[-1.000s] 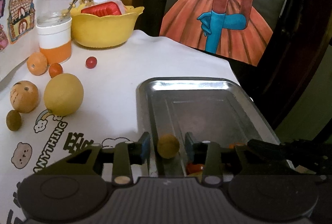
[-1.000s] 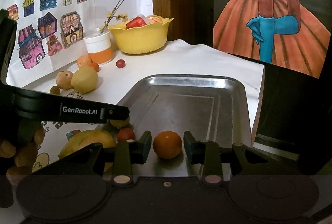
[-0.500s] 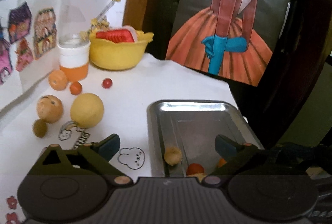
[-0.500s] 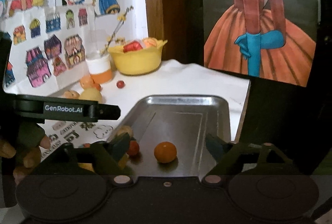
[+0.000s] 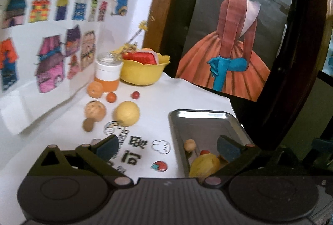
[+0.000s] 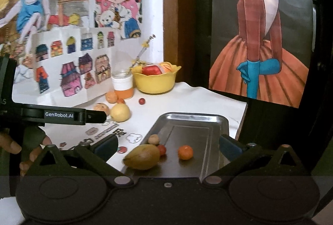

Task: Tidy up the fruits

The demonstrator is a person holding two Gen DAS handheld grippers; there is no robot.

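Note:
A metal tray (image 6: 216, 121) (image 5: 199, 115) lies on the white tablecloth and holds a mango (image 6: 142, 156) (image 5: 204, 164), a small tan fruit (image 6: 153, 139) (image 5: 189, 144), a red cherry tomato (image 6: 162, 149) and a small orange (image 6: 185, 152). Loose on the cloth to the left are a yellow round fruit (image 5: 127, 113) (image 6: 120, 112), a tan fruit (image 5: 94, 110), a brown nut-like fruit (image 5: 88, 125), an orange (image 5: 95, 89), a small orange one (image 5: 111, 97) and a red one (image 5: 135, 95). My left gripper (image 5: 166, 147) is open above the tray's left edge. My right gripper (image 6: 167, 144) is open above the tray's near end.
A yellow bowl (image 5: 143, 73) with red and orange items stands at the back beside a jar (image 5: 107, 73) with a flower sprig. Picture sheets cover the left wall. A poster and a dark wooden frame stand behind the table, whose edge runs close past the tray's right side.
Both grippers opened and let go of their fruits, the tan fruit from the left and the small orange from the right, then rose and pulled back from the tray.

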